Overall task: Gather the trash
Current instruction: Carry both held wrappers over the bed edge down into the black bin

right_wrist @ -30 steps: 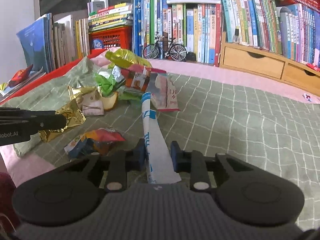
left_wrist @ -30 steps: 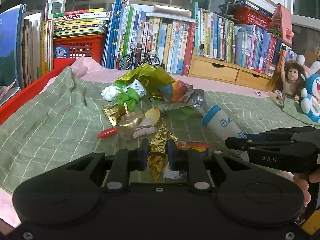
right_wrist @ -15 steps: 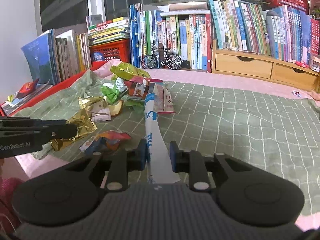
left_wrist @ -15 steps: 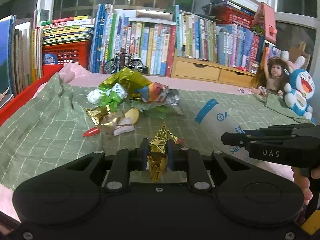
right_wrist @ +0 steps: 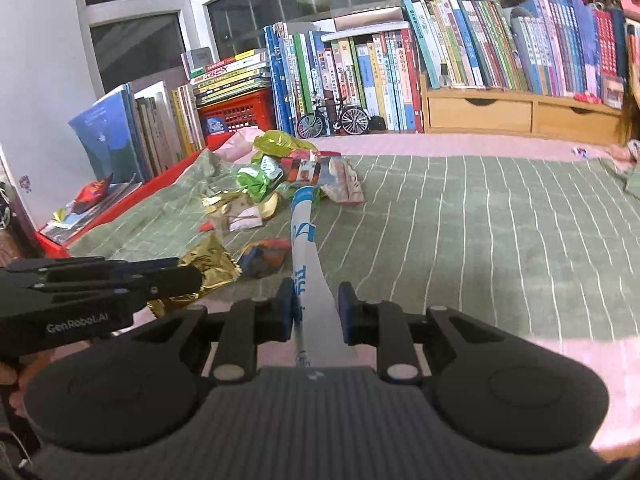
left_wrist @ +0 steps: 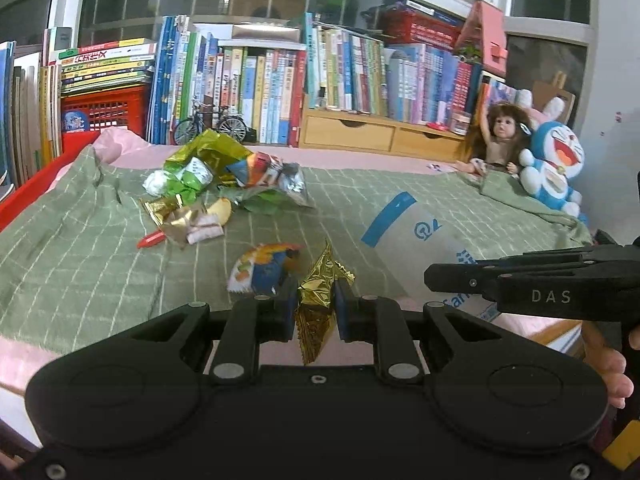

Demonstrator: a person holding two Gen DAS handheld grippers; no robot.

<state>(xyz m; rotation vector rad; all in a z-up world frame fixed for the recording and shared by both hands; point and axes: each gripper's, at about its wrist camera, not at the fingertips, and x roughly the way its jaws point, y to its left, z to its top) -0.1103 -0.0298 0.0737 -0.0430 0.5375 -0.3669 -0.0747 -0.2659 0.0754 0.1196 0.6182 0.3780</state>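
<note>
My left gripper (left_wrist: pixel 316 300) is shut on a crumpled gold foil wrapper (left_wrist: pixel 320 280), held clear of the green checked blanket (left_wrist: pixel 80 264). My right gripper (right_wrist: pixel 316 308) is shut on a flattened white paper cup with blue print (right_wrist: pixel 306 256), which sticks out forward between the pads; the same cup (left_wrist: pixel 416 236) shows in the left wrist view. On the blanket lies a blue and orange wrapper (left_wrist: pixel 264 266). Farther back sits a heap of wrappers (left_wrist: pixel 224 176), green, gold and silver. The left gripper with the gold wrapper (right_wrist: pixel 208 264) shows at the left of the right wrist view.
Rows of books (left_wrist: pixel 256 80), a red crate (left_wrist: pixel 100 112), a model bicycle (left_wrist: pixel 210 124) and wooden drawers (left_wrist: pixel 360 132) line the back. A doll (left_wrist: pixel 500 136) and a blue plush toy (left_wrist: pixel 556 168) sit at the right. A red tray edge (right_wrist: pixel 120 208) borders the left.
Both grippers have drawn back from the wrapper heap with their loads and risen a little. The blue and orange wrapper now shows in front of the left gripper.
</note>
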